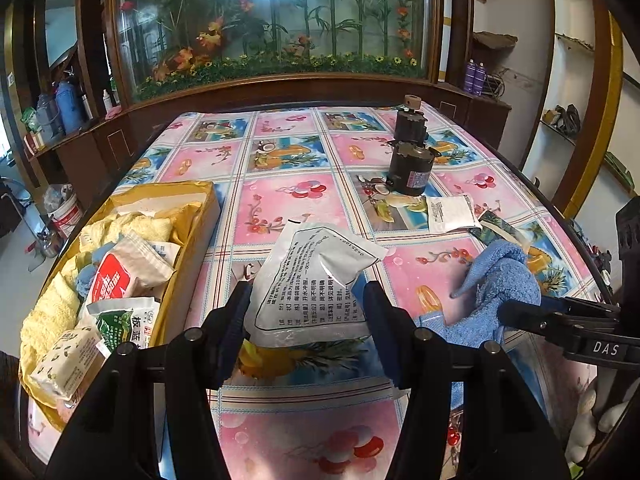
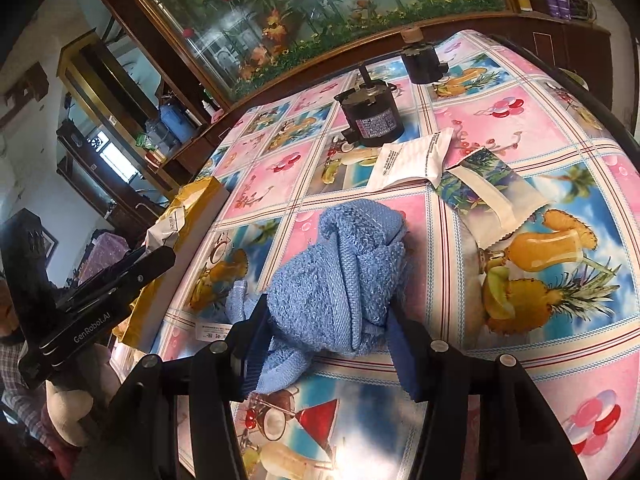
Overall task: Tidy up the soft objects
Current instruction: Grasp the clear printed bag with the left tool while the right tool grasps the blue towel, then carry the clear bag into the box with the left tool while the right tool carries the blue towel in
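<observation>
A silver-white pouch (image 1: 316,276) printed with black text stands tilted between the fingers of my left gripper (image 1: 306,290), which is shut on its lower half. Left of it an open yellow cardboard box (image 1: 192,236) holds yellow towels (image 1: 52,312) and several packets. A bunched blue towel (image 2: 340,272) sits in my right gripper (image 2: 328,308), whose fingers press its sides just above the tablecloth. In the left wrist view the same blue towel (image 1: 504,280) rises at the right beside the right gripper (image 1: 520,314). The box (image 2: 200,200) and the left gripper (image 2: 156,260) show at the left of the right wrist view.
Two dark motors (image 1: 412,168) (image 1: 412,120) stand at the far right of the table. A white sachet (image 2: 412,156) and a tropical-print packet (image 2: 488,196) lie beyond the towel. A wooden cabinet with a glass flower panel (image 1: 272,20) backs the table. A gloved hand (image 2: 68,412) holds the left gripper.
</observation>
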`<state>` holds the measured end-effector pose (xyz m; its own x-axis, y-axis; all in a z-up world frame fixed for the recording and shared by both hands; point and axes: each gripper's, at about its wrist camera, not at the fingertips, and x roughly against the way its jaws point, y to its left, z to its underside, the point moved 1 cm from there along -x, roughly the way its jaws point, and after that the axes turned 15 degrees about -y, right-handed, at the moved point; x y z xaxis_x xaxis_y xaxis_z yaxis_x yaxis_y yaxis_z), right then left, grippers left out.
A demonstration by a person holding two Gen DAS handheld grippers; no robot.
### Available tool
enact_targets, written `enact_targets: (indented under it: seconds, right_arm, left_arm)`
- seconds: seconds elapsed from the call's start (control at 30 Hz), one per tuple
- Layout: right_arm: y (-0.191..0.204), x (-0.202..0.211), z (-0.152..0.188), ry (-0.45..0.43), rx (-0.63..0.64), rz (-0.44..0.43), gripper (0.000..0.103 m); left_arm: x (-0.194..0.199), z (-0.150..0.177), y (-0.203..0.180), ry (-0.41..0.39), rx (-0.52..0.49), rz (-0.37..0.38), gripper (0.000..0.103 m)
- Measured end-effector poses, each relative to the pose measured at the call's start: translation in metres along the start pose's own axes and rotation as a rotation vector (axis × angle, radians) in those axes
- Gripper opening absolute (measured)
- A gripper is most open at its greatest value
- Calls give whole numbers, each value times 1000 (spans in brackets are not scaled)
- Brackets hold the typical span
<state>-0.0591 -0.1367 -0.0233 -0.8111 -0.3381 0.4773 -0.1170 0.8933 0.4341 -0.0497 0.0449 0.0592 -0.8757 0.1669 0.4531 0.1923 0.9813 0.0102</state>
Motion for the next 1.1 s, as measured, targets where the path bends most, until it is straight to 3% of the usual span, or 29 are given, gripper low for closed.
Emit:
enact_targets:
  seconds: [0.43,0.93,1.1]
  right_arm:
    - [11,45,-9,-92,13,-6,55]
    - [27,138,-55,-334,38,9,55]
    - [45,156,-66,-378,74,-5,55]
  left_arm:
    - [34,-1,1,-46,14,18,55]
    - [87,-13,22,-145,87,45,55]
    - [103,-17,39,-180,124,30,55]
